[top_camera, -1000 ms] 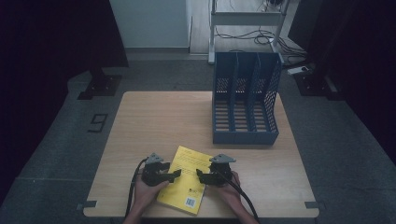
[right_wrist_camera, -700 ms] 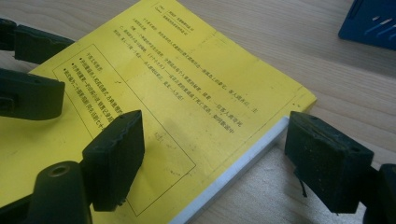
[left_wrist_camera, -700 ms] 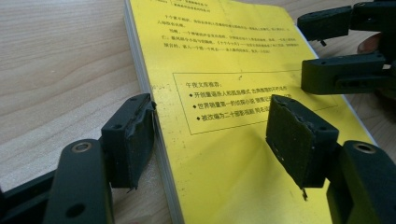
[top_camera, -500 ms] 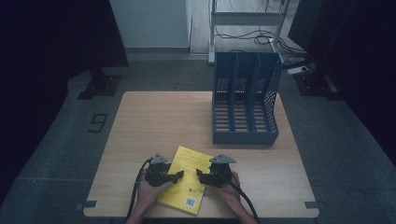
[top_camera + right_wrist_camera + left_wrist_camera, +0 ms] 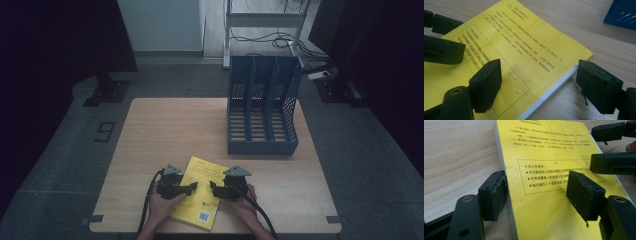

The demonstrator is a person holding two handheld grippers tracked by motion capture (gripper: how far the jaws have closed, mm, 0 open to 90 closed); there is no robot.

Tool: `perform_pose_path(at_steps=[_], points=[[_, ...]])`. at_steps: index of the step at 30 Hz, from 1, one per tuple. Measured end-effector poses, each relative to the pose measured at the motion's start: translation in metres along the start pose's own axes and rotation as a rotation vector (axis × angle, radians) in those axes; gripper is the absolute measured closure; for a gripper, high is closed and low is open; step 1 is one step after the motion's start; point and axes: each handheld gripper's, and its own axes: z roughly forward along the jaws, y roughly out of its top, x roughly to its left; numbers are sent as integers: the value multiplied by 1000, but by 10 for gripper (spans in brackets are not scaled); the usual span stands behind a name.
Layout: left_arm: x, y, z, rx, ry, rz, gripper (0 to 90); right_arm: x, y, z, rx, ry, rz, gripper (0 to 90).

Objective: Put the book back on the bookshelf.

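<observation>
The left gripper (image 5: 537, 187) has its jaws parted astride the long bound edge of the thin yellow paperback book (image 5: 544, 152). One jaw is down on the wood just beside that edge and the other sits over the printed cover, so nothing is clamped. The right gripper (image 5: 541, 75) mirrors it on the opposite long edge. Its jaws are wide open, one above the cover and one past the white page edge, above bare wood.

Against the high views of the last second, almost nothing has changed. Both grippers sit where they were, the right jaws have kept their width, and the book has not shifted. I read this as a pause to line up: the book is bracketed from both sides, but no squeeze or lift has begun.

The book lies flat and slightly skewed on the pale wooden bench (image 5: 165, 130). Its near corner is close to the front edge, so there is little margin toward the person. Ahead, the wood is open up to the blue plastic three-slot file rack (image 5: 262, 115), which stands well apart at the far right. The bench's left half is free too.
</observation>
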Motion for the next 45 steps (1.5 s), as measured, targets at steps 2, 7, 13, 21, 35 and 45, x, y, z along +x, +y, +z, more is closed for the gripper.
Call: perform_pose_path(at_steps=[2,7,13,21,35,45], points=[[1,0,-1,-3,-6,-9,336,0,0,0,0,-1,-1,206],[1,1,-3,-9,-15,-25,337,0,0,0,1,0,-2,206],[0,2,-8,-29,-26,-34,337,1,0,0,-4,-5,-3,212],[-2,4,-15,-60,-53,-59,336,1,0,0,-7,-6,-4,212],[4,3,-18,-93,-118,-122,348,3,-1,0,-9,-12,-8,218],[7,4,-21,-83,-161,-152,350,3,-1,0,-13,-16,-13,220]])
